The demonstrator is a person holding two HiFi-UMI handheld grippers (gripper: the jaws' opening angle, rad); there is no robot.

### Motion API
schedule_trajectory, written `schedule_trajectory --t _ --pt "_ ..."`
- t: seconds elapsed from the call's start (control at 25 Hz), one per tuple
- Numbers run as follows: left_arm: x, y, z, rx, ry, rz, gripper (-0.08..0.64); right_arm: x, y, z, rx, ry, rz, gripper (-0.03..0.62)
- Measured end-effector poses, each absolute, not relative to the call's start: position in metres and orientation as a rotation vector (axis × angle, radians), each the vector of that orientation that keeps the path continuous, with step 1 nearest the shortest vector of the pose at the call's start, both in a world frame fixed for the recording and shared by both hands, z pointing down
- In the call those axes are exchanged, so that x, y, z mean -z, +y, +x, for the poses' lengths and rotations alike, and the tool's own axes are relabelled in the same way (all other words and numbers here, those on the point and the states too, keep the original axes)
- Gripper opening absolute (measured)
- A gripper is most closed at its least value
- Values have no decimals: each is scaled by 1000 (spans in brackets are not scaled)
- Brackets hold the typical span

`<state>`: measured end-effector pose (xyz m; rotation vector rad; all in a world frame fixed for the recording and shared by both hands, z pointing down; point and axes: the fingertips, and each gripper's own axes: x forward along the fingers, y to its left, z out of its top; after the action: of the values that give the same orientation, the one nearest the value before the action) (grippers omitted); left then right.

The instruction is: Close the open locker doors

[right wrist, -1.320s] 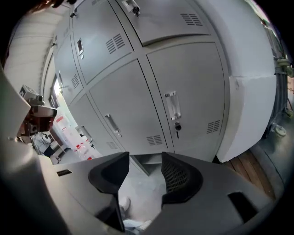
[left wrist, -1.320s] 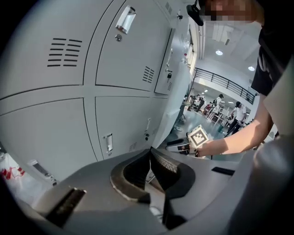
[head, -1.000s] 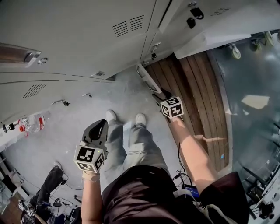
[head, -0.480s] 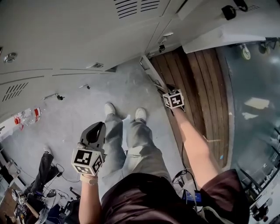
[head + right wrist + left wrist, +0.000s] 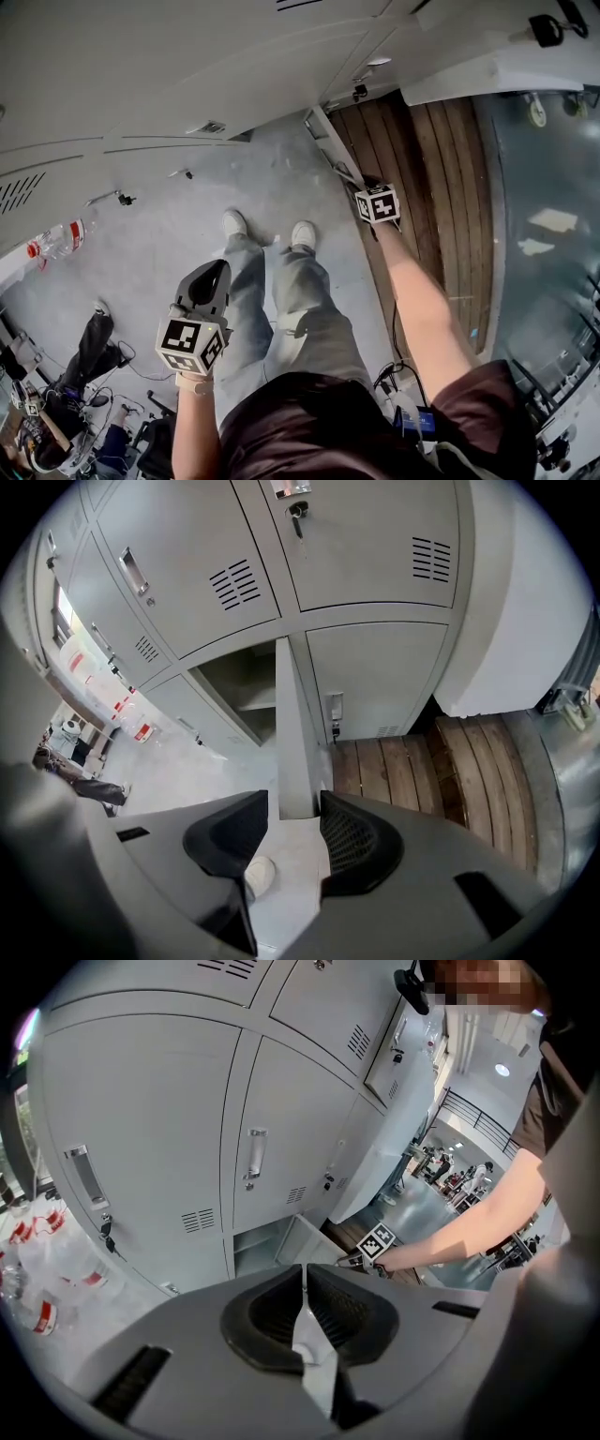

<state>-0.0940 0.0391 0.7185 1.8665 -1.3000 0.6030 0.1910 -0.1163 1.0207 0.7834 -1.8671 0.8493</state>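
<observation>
Since a second earlier my right gripper [image 5: 366, 185] had dropped to the bottom row of lockers [image 5: 187, 75]. It now sat at the free edge of the open locker door [image 5: 292, 733]. The left gripper [image 5: 212, 274] had sunk a little beside my leg.

The door stood swung out, edge-on to me, from the lowest compartment [image 5: 239, 691], just above the grey floor [image 5: 187, 234] and next to the wooden planks [image 5: 431, 187]. I had the right gripper low and pointing steeply down because that door sat at floor level, and straddling its edge should give a hold to swing it shut.

Its fingers [image 5: 361, 841] had just been closing and stood about half apart, with the door's edge between them. One finger looked to be against the sheet and a thin gap showed on the other side, so I judged it not yet pinched.

The left fingers [image 5: 272, 1316] were closed together on nothing and held clear.
</observation>
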Motion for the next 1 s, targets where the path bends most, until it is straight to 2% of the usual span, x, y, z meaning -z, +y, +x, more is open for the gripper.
schedule_trajectory --t 0.16,0.28,1.0 --pt "-721 43 -92 -593 -1278 1867 20 -1020 -111 189 -865 -1870 819 162" --pt "-726 45 -95 -599 -1270 1863 20 -1019 -105 182 -886 -1880 838 153" --pt "-746 72 -128 -617 -1132 1876 20 -1020 -65 89 -987 -1940 889 166"
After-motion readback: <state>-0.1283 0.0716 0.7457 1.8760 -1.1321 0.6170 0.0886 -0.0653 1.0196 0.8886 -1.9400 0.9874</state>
